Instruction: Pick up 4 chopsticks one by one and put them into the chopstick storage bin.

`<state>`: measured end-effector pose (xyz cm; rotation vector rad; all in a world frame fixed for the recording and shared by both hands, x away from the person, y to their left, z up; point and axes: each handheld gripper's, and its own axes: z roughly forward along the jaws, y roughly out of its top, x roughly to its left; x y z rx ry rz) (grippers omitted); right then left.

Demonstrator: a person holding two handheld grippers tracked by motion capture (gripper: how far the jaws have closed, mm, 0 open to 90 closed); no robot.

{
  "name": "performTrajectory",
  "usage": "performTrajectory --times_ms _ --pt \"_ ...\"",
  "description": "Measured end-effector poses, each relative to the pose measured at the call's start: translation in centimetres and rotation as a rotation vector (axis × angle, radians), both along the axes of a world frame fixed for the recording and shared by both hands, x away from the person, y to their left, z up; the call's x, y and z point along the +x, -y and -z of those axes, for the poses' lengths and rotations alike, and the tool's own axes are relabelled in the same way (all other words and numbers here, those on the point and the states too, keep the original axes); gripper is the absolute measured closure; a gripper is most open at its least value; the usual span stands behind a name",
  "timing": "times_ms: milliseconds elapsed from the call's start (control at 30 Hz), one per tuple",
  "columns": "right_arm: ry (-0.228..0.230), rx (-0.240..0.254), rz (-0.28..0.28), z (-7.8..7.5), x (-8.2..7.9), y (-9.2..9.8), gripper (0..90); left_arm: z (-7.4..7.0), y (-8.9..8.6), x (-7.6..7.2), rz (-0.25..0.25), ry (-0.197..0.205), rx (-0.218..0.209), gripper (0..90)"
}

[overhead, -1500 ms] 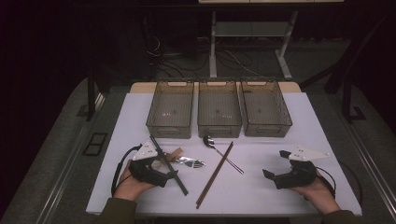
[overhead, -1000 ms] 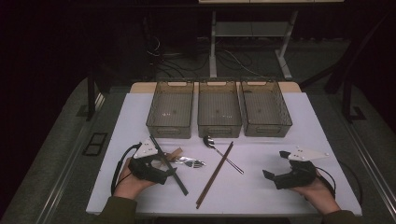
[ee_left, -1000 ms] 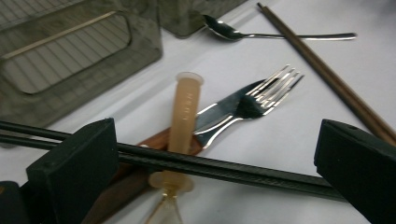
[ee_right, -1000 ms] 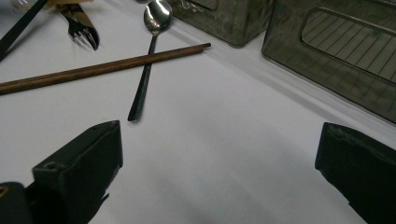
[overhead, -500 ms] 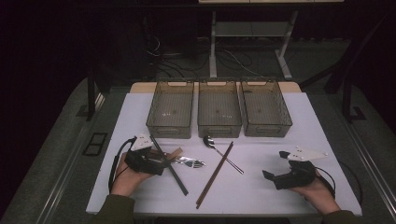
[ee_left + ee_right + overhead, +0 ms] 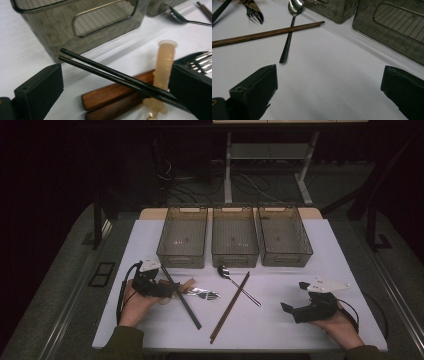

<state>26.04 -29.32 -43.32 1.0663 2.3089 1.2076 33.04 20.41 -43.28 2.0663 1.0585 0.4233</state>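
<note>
- Your left tongs (image 6: 167,287) stand wide open, jaws either side of the pair of thin black chopsticks (image 6: 120,76), which run slantwise between them without being gripped.
- Under the chopsticks, just ahead of these tongs, lie two brown wooden handles (image 6: 117,93) and a pale, translucent plastic tube (image 6: 163,67) lying across them.
- The silver metal fork (image 6: 205,294) lies just beyond the tongs' right jaw; the leftmost of three smoky clear plastic bins (image 6: 183,237) stands close ahead.
- Your right tongs (image 6: 290,309) rest low over the white desk (image 6: 350,270), jaws spread wide with bare desk between them.
- Ahead and to the left of the right tongs, the silver spoon with a dark handle (image 6: 290,30) lies crossed by the pair of brown wooden chopsticks (image 6: 267,33), well apart from the jaws.
</note>
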Motion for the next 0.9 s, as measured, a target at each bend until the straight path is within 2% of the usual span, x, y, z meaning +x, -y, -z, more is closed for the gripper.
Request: performTrajectory --times_ms 267,567,733,900 --pt "0.001 -0.002 0.001 0.0 0.0 0.0 1.0 -0.2 0.2 1.4 -0.048 -0.003 0.009 0.0" --pt "0.002 -0.004 0.004 0.0 0.0 0.0 0.9 0.1 0.6 2.2 -0.094 -0.039 0.033 0.0" --pt "0.002 -0.004 0.004 0.0 0.0 -0.1 1.0 0.1 0.5 2.3 -0.095 -0.071 0.028 5.6" --pt "0.001 -0.004 0.004 0.0 0.0 -0.1 0.9 0.1 0.6 2.2 -0.102 -0.079 0.027 11.0"
